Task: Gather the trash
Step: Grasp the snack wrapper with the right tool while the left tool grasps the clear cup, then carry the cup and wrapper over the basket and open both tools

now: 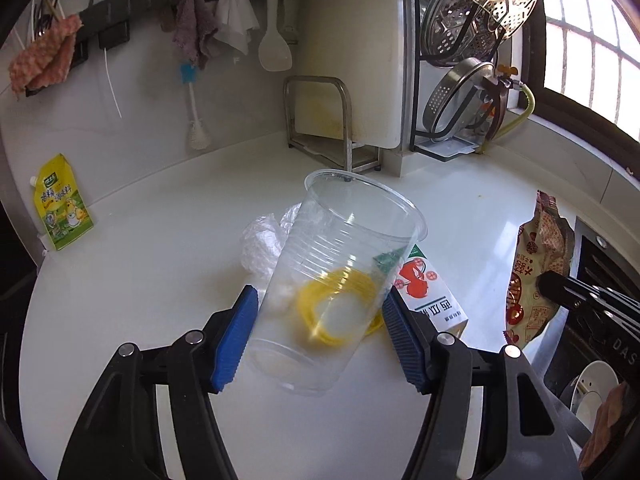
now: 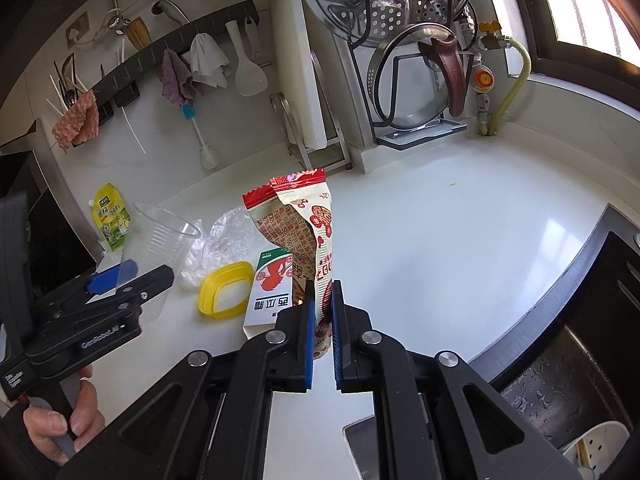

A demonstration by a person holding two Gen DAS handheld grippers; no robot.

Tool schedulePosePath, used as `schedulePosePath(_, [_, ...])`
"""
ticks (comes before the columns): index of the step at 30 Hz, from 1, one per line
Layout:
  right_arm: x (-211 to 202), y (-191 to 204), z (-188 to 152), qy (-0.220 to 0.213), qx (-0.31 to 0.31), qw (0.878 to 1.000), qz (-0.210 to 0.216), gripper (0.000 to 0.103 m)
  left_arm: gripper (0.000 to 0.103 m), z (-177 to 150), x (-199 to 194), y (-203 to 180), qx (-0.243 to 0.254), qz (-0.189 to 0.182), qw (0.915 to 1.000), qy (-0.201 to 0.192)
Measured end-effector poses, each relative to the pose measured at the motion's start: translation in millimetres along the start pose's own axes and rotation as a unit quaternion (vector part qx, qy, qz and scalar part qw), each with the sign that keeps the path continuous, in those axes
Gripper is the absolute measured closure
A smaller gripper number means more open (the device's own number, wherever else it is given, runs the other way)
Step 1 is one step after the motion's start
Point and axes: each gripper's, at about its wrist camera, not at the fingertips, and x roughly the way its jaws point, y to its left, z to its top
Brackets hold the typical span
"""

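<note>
while my left gripper (image 1: pixel 316 328) is clamping the clear ribbed plastic cup (image 1: pixel 340 280), seemingly empty, my right gripper (image 2: pixel 322 320) is pinching the red-and-cream snack wrapper (image 2: pixel 308 236) above the white counter (image 2: pixel 440 240).

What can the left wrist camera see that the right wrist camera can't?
Only the left wrist view shows the left gripper from behind, squeezing the clear plastic cup, with the yellow ring seen blurred through the cup wall.

Only the right wrist view shows the person's hand, the wet sink and the orange gas valve.

Both show the snack wrapper held by the right gripper, the watermelon carton, the crumpled plastic bag, the yellow pouch and the steamer rack.
</note>
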Motion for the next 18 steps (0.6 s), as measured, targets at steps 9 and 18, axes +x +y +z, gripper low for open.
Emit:
schedulePosePath(9, [-64,31,-45,-0.027,-0.004,1.0,-0.002,0.096,0.041,-63,-85,18,-0.007,0.002,0.9999,-0.011])
schedulePosePath(18, [-132,72,-130,-0.023,0.013,1.0,0.013,0.096,0.041,-139,-138,22,-0.003,-0.015,0.9997,0.019])
